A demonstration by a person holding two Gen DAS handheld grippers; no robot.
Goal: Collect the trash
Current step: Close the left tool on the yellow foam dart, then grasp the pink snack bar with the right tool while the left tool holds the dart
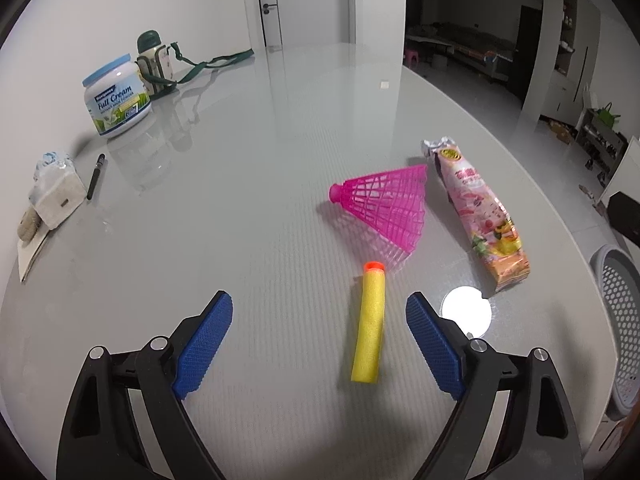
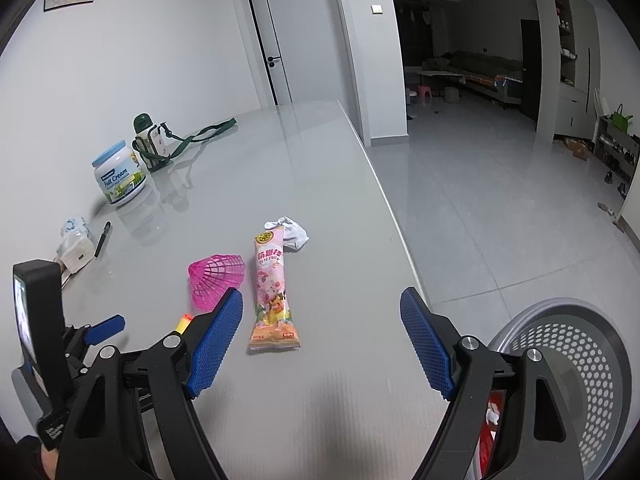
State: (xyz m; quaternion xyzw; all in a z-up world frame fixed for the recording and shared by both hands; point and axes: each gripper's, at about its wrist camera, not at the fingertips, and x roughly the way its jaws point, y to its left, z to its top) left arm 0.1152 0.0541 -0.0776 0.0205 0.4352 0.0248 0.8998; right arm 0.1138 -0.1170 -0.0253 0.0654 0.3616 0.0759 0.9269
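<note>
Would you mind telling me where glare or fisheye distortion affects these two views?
Left wrist view: a round lamp reflection burns white on the table by the snack wrapper, right of the foam dart; the table edge bows. Right wrist view: no such hotspot, only soft reflections near the milk powder tub; the doorframe curves.

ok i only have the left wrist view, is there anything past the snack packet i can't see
observer: yes, a crumpled white wad lies at the far end of the snack packet.
operator: and the right gripper, open or shut
observer: the right gripper is open, with nothing between its fingers.
operator: where's the bin from there
observer: the grey perforated basket sits off the table edge, just beyond the right gripper's outer finger.
</note>
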